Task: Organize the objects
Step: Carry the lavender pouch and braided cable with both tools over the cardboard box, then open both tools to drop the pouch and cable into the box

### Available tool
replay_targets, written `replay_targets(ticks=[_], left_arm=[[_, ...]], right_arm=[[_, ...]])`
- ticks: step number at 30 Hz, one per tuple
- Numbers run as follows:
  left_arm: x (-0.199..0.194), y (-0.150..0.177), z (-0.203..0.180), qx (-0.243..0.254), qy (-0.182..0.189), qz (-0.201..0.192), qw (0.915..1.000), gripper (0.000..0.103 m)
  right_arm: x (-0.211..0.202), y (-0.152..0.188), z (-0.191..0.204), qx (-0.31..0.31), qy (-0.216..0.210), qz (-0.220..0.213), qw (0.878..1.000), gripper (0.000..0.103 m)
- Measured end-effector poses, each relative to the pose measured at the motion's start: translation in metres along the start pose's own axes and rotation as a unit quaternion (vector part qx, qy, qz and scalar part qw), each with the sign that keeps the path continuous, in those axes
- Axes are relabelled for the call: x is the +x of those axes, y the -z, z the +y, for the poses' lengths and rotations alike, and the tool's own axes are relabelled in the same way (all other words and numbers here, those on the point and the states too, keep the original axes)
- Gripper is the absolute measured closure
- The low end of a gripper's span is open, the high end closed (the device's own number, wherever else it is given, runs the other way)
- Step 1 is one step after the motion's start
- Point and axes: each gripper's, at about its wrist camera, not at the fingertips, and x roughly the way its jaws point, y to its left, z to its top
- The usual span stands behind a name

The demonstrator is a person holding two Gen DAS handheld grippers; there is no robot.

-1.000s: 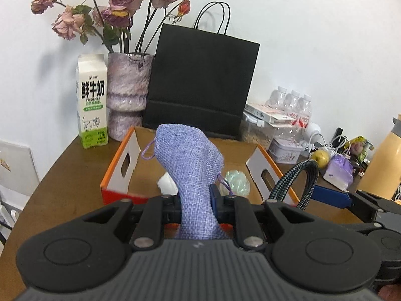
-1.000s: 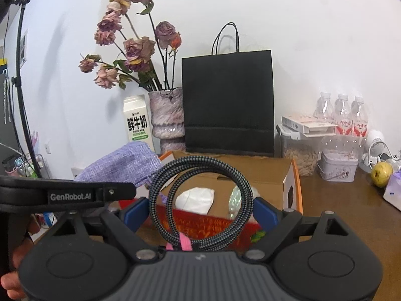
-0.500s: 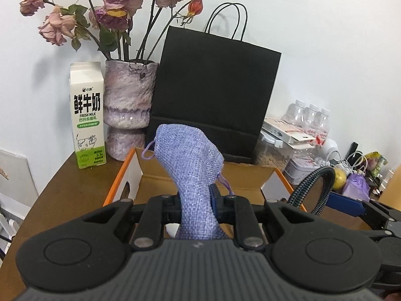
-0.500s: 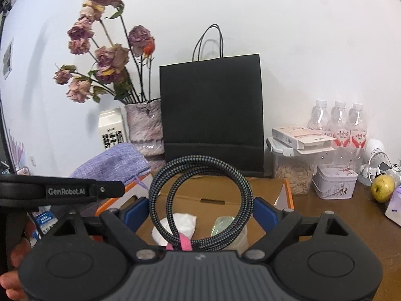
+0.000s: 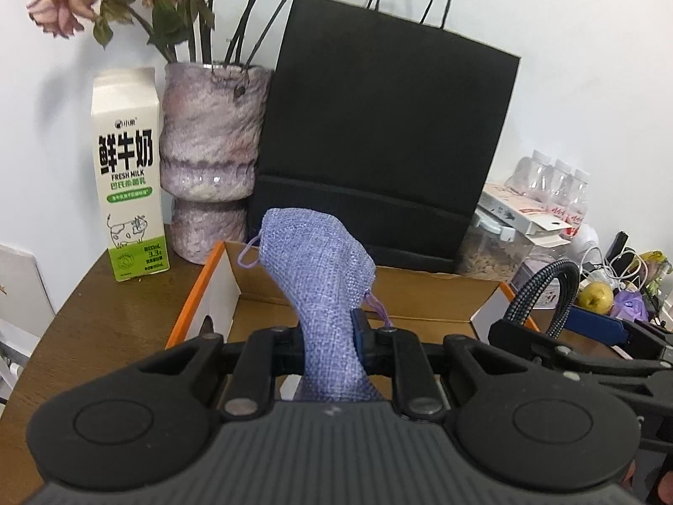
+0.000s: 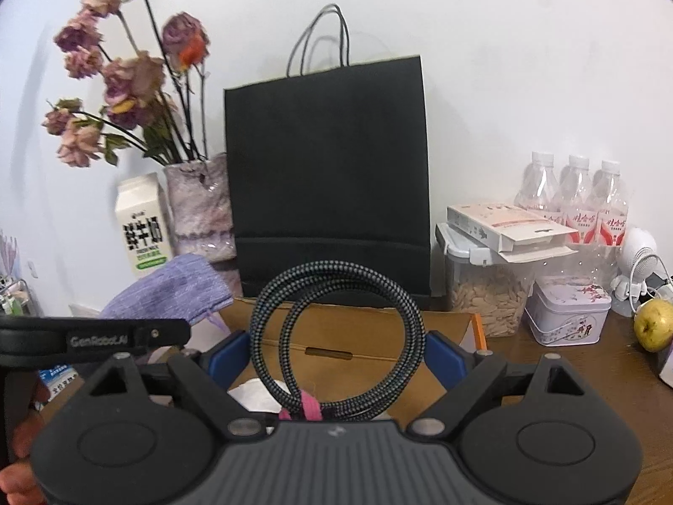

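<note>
My left gripper [image 5: 332,336] is shut on a purple woven pouch [image 5: 315,261], which stands up between the pads over the near edge of an open cardboard box [image 5: 210,290] with orange sides. My right gripper [image 6: 336,353] has its blue pads set wide against a coiled grey braided cable [image 6: 336,271] bound with a pink tie. It is held above the same box [image 6: 349,332]. From the right wrist view the pouch [image 6: 168,290] shows at the left. In the left wrist view the cable [image 5: 542,290] shows at the right. The grippers are side by side.
Behind the box a black paper bag [image 5: 378,134] stands against the wall, with a vase of dried roses [image 5: 210,143] and a milk carton [image 5: 128,176] to its left. A seed container [image 6: 488,294], tin [image 6: 568,315], bottles [image 6: 576,198] and a pear [image 6: 652,324] crowd the right. White tissue [image 6: 252,395] lies in the box.
Both grippers have moved forward toward the box and the black bag, which now look larger and closer. The pouch and the cable stay gripped as before.
</note>
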Motion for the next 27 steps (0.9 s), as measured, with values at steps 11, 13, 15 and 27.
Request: replay_targets(ticks=[11, 13, 15, 27], left_arm=[[0.038, 0.0, 0.008, 0.0, -0.012, 0.037, 0.9993, 0.085], [0.043, 0.001, 0.009, 0.0, -0.012, 0.042, 0.9991, 0.085], [0.047, 0.002, 0.01, 0.002, -0.014, 0.046, 0.9988, 0.085], [0.041, 0.006, -0.003, 0.037, -0.064, 0.012, 0.9972, 0.0]], right_arm=[[0.043, 0.003, -0.002, -0.011, 0.008, 0.04, 0.999, 0.014], [0.048, 0.005, -0.002, -0.012, 0.008, 0.048, 0.999, 0.014], [0.054, 0.008, -0.001, -0.014, 0.009, 0.058, 0.998, 0.014], [0.063, 0.015, -0.006, -0.014, 0.04, 0.085, 0.995, 0.0]])
